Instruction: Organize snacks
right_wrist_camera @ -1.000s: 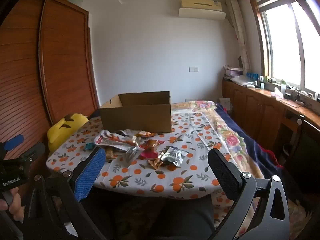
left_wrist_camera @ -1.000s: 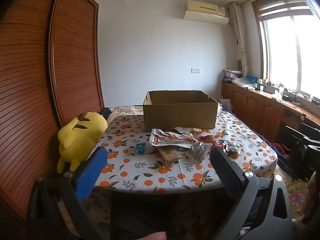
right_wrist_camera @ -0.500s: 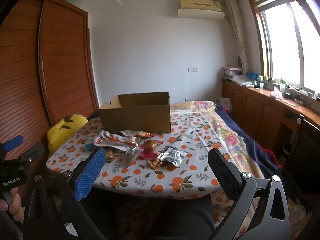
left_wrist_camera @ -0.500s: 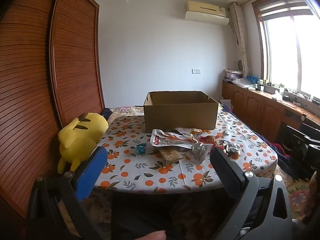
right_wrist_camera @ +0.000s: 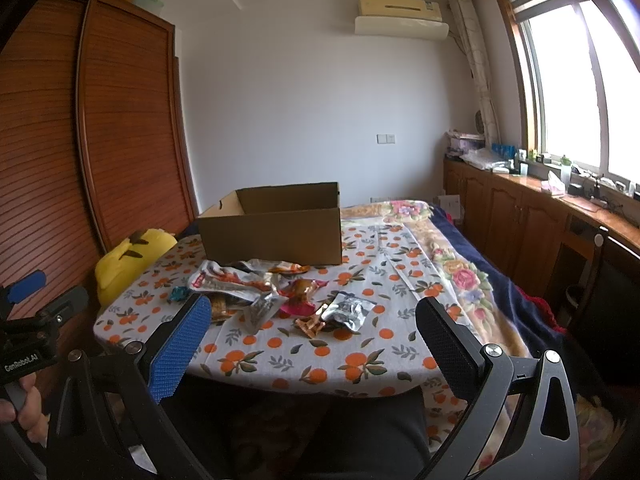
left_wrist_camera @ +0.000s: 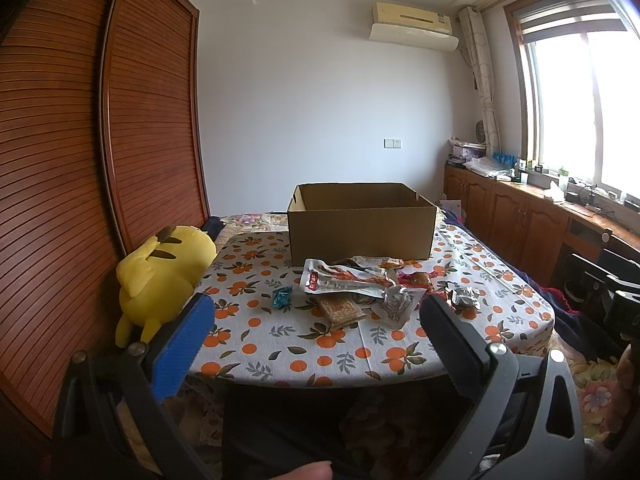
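Snacks (left_wrist_camera: 360,292) heaped mid-table, near side of the open cardboard box (left_wrist_camera: 362,222); nothing gripped.

From left: small teal wrapped sweet (left_wrist_camera: 282,297) lying apart, light, likely to skid on the cloth, best pinched across its twisted ends. Then long white-and-red packet (left_wrist_camera: 344,278) draped over the pile, thin and floppy, best taken by a sealed edge, not the slack middle. Brown bar (left_wrist_camera: 340,308) under it, probably stiffer, brittle under a hard squeeze. Silver foil pouch (right_wrist_camera: 348,310) farthest right, crinkly, slippery, best caught at a crimped seam. Left gripper (left_wrist_camera: 316,336) and right gripper (right_wrist_camera: 312,340) both spread wide, held short of the table (left_wrist_camera: 280,344), well apart from the pile.
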The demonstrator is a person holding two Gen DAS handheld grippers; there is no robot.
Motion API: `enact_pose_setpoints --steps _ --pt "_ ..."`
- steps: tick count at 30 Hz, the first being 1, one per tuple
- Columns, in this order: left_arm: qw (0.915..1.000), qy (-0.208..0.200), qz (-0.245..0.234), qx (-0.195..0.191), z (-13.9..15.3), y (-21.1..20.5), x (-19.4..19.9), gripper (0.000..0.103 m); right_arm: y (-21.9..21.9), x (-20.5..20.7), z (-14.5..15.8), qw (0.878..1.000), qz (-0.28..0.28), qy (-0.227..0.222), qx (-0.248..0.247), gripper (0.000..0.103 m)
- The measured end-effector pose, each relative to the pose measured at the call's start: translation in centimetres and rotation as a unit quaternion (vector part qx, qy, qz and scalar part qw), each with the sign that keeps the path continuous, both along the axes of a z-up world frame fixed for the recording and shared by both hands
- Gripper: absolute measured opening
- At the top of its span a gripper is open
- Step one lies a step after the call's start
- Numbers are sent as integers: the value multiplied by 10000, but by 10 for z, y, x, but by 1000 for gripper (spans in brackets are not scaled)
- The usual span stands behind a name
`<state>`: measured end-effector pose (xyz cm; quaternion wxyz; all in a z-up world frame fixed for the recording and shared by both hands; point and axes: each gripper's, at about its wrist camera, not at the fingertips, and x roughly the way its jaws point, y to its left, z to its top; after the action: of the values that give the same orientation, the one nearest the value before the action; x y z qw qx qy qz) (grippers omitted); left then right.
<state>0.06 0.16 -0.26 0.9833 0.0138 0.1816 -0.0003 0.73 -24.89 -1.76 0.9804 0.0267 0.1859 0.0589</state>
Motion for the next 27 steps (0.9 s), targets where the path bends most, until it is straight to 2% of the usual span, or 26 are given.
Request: enact_pose_setpoints --steps 27 --pt "10000 -16 -6 3 2 1 -1 103 -2 1 -3 10000 -6 -2 10 103"
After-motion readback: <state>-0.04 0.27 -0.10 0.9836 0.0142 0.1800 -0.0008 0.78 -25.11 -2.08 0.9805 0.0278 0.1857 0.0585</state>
